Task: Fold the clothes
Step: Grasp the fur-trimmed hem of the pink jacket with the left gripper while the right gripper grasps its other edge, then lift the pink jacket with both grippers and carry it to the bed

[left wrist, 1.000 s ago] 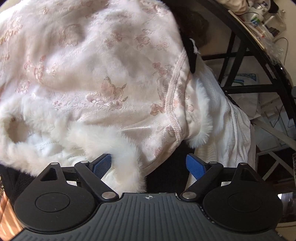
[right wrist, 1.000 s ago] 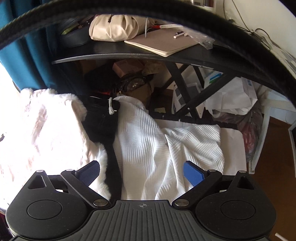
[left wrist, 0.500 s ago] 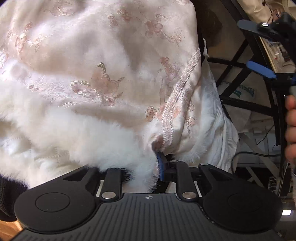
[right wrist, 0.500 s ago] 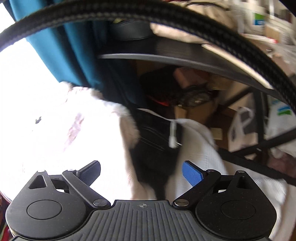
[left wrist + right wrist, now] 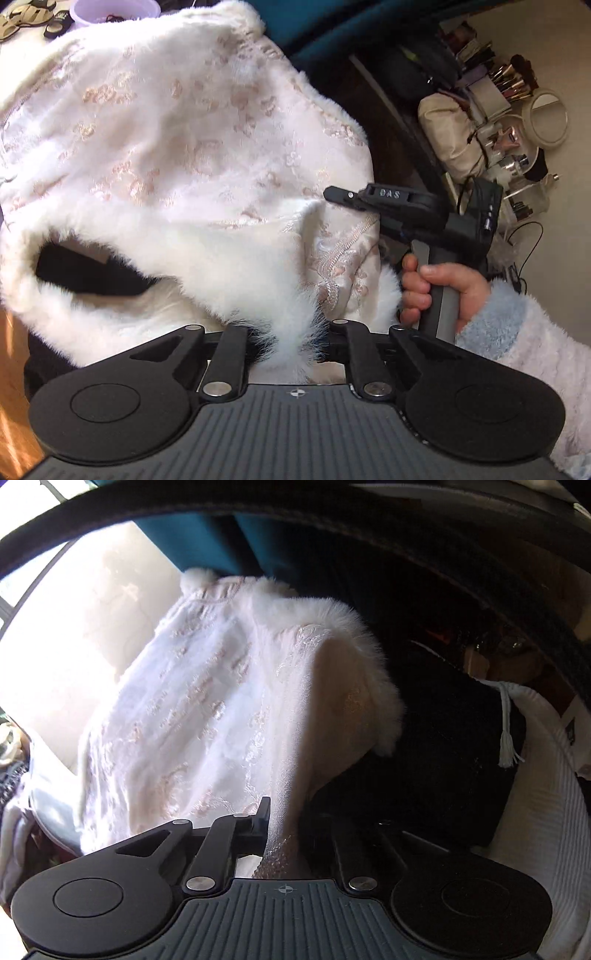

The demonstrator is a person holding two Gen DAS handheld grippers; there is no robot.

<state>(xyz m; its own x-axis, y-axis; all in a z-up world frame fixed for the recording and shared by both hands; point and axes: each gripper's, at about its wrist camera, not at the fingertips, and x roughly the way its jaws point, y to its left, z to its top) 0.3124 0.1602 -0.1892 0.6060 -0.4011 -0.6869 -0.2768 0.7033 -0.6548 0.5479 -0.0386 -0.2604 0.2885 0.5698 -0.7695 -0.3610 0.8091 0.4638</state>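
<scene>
Here both grippers pinch the fur-trimmed pink garment point(image 5: 192, 155): left gripper point(image 5: 295, 341) jaws clamp its fluffy hem, right gripper point(image 5: 282, 830) jaws its edge.

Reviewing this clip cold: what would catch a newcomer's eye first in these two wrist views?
The pale pink fur-trimmed garment fills both views, lifted and draped. The left gripper is shut on its white fur edge at the bottom of its view, and the right gripper is clamped on a fold of the embroidered cloth. On the right of the left view, a hand in a fluffy sleeve grips the other tool's handle.
</scene>
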